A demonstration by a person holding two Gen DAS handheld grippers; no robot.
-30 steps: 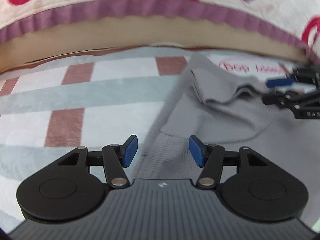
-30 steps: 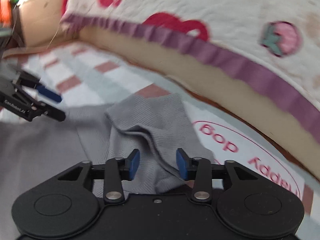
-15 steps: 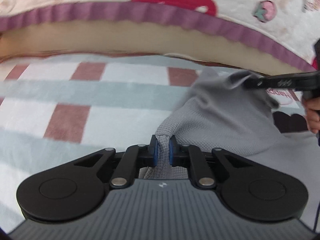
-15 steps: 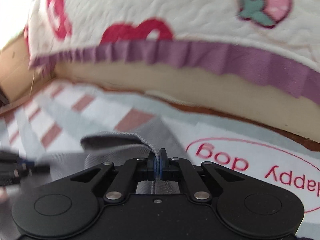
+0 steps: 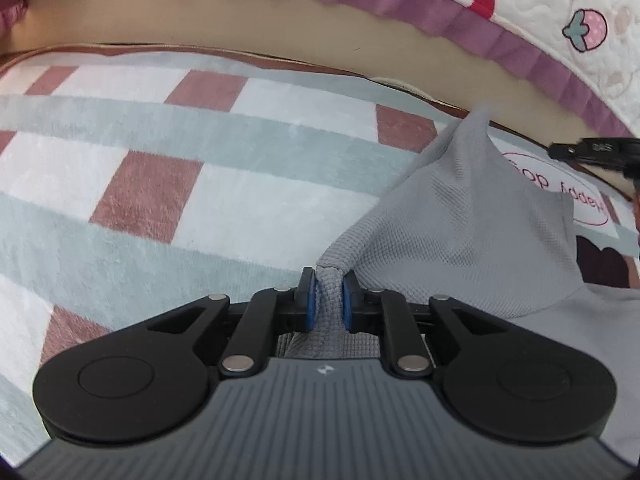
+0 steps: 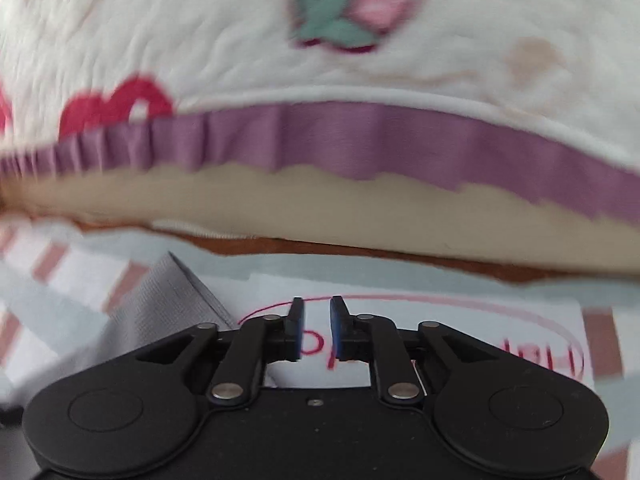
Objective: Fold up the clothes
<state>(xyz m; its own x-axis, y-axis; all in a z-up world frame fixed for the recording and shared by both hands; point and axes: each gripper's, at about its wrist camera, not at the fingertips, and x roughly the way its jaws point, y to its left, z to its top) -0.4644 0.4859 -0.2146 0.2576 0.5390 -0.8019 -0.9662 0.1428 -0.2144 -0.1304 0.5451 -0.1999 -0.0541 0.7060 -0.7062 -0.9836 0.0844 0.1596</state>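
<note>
Grey garment (image 5: 472, 216): left gripper (image 5: 328, 300) fingers clamp bunched edge; right gripper (image 6: 317, 332) fingers parted, empty. One-sided pull risks skewed fold.

Right gripper over the checked rug, nothing between its blue pads

The right gripper (image 6: 317, 330) shows a narrow gap at lower centre. A grey garment (image 6: 172, 300) lies left of it on the rug (image 6: 440, 316). A strawberry-print quilt (image 6: 280, 40) with purple trim fills the blurred upper frame.
</note>
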